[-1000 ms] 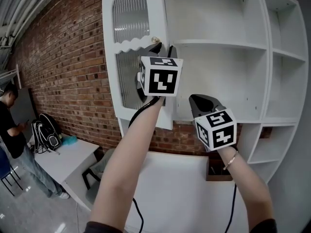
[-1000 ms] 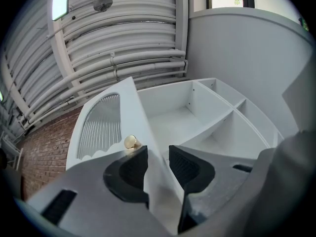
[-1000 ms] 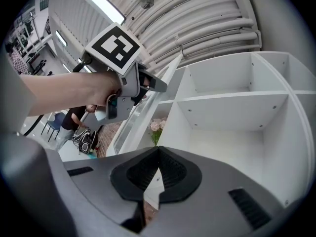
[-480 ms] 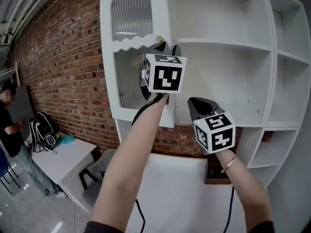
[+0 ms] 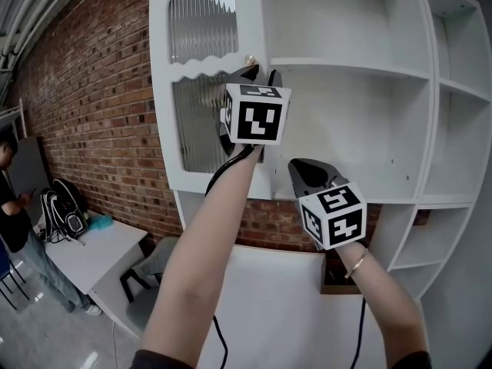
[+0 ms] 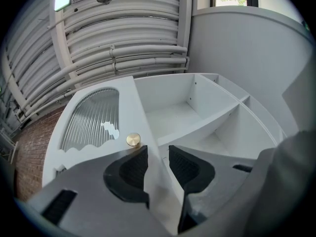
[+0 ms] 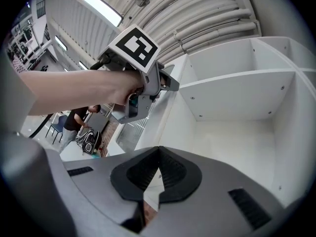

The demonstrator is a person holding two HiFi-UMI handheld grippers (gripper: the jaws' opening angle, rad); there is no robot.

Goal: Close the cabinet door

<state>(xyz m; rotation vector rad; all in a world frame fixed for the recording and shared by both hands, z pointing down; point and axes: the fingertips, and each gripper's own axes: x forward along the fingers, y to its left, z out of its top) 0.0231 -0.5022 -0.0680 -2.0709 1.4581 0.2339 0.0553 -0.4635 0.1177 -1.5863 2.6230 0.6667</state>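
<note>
The white cabinet door (image 5: 163, 106), with ribbed glass panes and a small brass knob (image 5: 250, 60), stands open at the left of the white shelf cabinet (image 5: 346, 64). My left gripper (image 5: 258, 75) is shut on the door's edge just below the knob. In the left gripper view the door (image 6: 94, 127) runs between the two black pads (image 6: 132, 168), with the knob (image 6: 133, 140) right above them. My right gripper (image 5: 297, 167) hangs lower right, in front of the middle shelf, shut and holding nothing; its jaws (image 7: 158, 151) meet at the tips. The right gripper view also shows the left gripper (image 7: 167, 83).
A red brick wall (image 5: 84, 106) lies behind the door. Lower left, a person (image 5: 15, 206) stands by a white table (image 5: 100, 248) with a black backpack (image 5: 60, 215). A grey chair (image 5: 150, 279) and a white panel (image 5: 269, 298) lie below the cabinet.
The door has swung, showing more of its face, with its left edge further left in view. My left gripper moved with it. My right gripper drifted slightly left and down.
</note>
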